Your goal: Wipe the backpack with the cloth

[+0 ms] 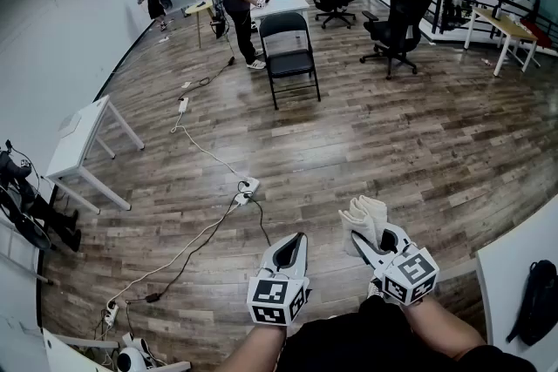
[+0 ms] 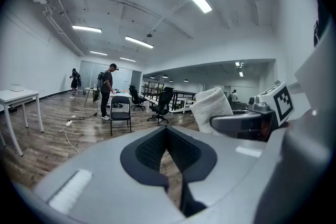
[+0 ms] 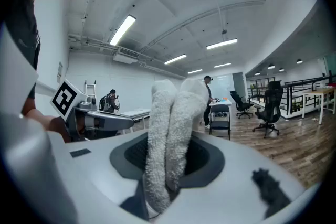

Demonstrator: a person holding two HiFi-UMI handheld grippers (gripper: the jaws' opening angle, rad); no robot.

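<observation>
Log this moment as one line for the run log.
right gripper: shut on cloth | left gripper: shut, empty | backpack: on white table, untouched | wiping: not started

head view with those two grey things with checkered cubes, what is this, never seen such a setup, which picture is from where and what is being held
There is no robot here. A person holds a hand tool in each hand, and each tool ends in tongs. Each checkered cube is part of its tool. The head view comes from a camera on the person's head, looking down at a wooden floor. The other two pictures come from cameras riding on each tool, looking along its tongs. The left tongs are closed with nothing between them. The right tongs are closed on a folded white cloth. A black backpack lies on a white table at the lower right, not yet touched.
</observation>
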